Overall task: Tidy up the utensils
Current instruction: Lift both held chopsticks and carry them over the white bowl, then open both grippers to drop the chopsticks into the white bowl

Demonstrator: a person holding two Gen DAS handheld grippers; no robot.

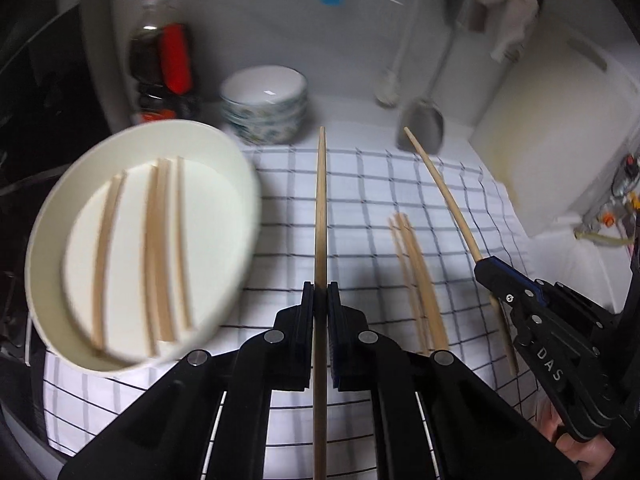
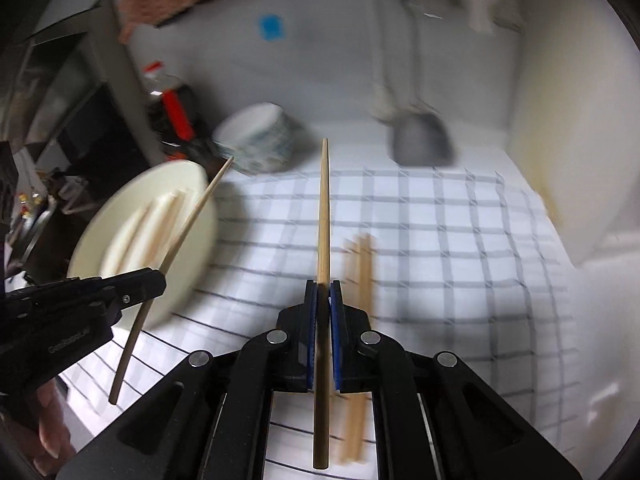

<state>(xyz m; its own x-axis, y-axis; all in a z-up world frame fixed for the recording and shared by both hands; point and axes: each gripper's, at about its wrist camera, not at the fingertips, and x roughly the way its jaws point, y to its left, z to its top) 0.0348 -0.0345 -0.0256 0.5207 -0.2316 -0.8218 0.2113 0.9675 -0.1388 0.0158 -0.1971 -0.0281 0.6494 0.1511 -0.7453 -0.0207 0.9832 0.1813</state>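
Round white tub holding wooden chopsticks sits left of loose wooden chopsticks on checked cloth; stacked patterned bowls stand behind.

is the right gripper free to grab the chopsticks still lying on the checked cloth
Probably not yet. The right gripper is shut on a chopstick, so its jaws are taken. The loose chopsticks lie uncovered on the cloth just beside it, so the way is otherwise free.

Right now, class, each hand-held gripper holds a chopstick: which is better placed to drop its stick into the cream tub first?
Probably the left hand-held gripper: its chopstick is beside the cream tub. The right hand-held gripper sits farther over the checked cloth.
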